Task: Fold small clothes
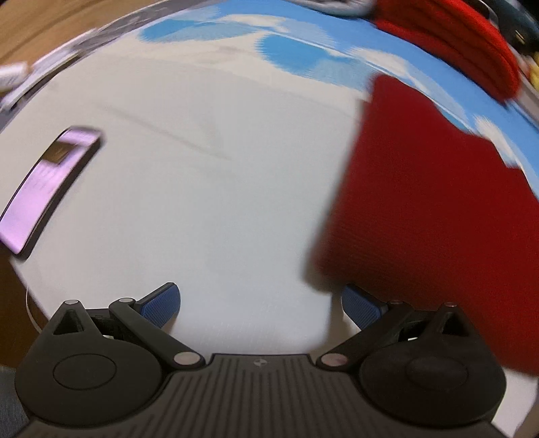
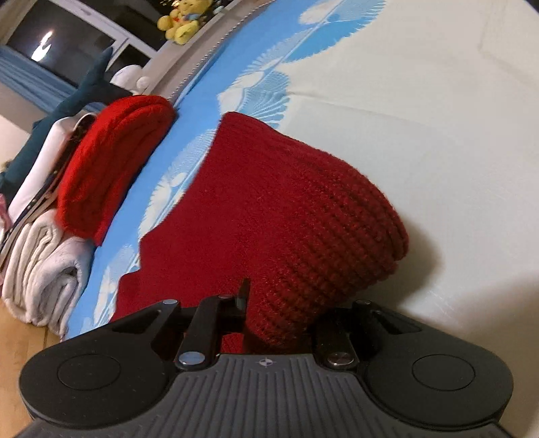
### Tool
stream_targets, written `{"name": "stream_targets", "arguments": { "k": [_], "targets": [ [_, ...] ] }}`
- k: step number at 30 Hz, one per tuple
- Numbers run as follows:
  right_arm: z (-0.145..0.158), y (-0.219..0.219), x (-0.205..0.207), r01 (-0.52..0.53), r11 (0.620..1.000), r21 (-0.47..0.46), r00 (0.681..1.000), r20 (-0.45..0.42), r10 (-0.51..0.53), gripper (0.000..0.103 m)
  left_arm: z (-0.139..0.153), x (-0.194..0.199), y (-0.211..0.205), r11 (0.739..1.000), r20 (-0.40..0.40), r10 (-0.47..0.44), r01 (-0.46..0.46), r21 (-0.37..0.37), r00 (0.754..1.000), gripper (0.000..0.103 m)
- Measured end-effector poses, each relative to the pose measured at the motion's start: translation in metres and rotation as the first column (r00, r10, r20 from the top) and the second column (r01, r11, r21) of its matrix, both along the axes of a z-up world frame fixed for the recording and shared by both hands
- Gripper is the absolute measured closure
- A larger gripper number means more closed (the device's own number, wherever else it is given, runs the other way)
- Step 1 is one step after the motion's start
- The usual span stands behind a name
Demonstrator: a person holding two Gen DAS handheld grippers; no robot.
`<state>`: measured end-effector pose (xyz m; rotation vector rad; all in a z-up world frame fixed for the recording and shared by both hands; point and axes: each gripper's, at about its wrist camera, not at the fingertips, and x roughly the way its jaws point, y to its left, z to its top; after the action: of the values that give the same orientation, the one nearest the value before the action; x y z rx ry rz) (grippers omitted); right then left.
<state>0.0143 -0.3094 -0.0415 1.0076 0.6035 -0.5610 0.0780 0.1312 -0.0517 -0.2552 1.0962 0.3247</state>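
A dark red knit garment (image 2: 286,209) lies on the white and blue bed cover (image 2: 438,134), and its near edge is lifted into a rounded fold. My right gripper (image 2: 279,313) is shut on that near edge, with the knit bunched between the jaws and covering the right finger. In the left wrist view the same red garment (image 1: 431,209) hangs blurred at the right. My left gripper (image 1: 261,303) stands open over bare white cover, its blue pads (image 1: 161,306) wide apart with nothing between them; the right pad sits just under the garment's lower corner.
A folded brighter red knit (image 2: 111,161) rests on a stack of white folded cloth (image 2: 43,269) at the bed's edge. A lit phone (image 1: 47,188) lies on the cover at the left. A yellow plush toy (image 2: 182,20) and a dark teal plush (image 2: 77,97) sit beyond.
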Motion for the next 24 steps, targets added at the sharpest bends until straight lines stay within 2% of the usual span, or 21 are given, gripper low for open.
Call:
{"name": "stream_targets", "arguments": {
  "k": [2,4,8,12,15,17,19,24],
  "targets": [
    [0.002,0.002,0.005,0.003,1.0,-0.014,1.0,-0.017,-0.003,0.087,-0.001,-0.001,0.014,0.998,-0.013,0.049,-0.049,-0.029,0.999,0.0],
    [-0.001,0.004,0.006,0.012,1.0,-0.013,1.0,-0.019,-0.012,0.087,0.002,-0.004,0.022,0.997,0.007,0.075,-0.075,-0.022,0.997,0.0],
    [-0.002,0.007,0.002,0.011,1.0,-0.023,1.0,-0.013,-0.012,0.086,0.02,-0.005,0.025,0.999,0.082,0.038,-0.038,0.002,0.996,0.0],
    [-0.004,0.004,-0.002,0.014,1.0,-0.015,1.0,-0.005,-0.014,0.085,0.033,0.001,0.021,0.999,0.109,-0.039,0.039,0.01,0.993,0.0],
    [-0.007,0.002,-0.002,0.027,1.0,-0.001,1.0,-0.003,-0.027,0.081,0.031,0.006,0.016,0.998,0.109,-0.059,0.056,0.031,0.992,0.0],
    [-0.009,0.001,-0.004,0.041,0.999,0.01,0.999,-0.007,-0.04,0.072,0.029,0.01,0.013,0.998,0.103,-0.062,0.058,0.039,0.993,0.0],
    [-0.011,-0.002,-0.004,0.059,0.998,0.029,0.998,-0.01,-0.058,0.067,0.026,0.011,0.015,0.998,0.098,-0.053,0.051,0.029,0.994,0.0],
    [-0.013,-0.002,-0.006,0.087,0.995,0.054,0.996,0.0,-0.087,0.065,0.022,0.012,0.021,0.999,0.095,-0.035,0.035,-0.005,0.995,0.0]
  ]
}}
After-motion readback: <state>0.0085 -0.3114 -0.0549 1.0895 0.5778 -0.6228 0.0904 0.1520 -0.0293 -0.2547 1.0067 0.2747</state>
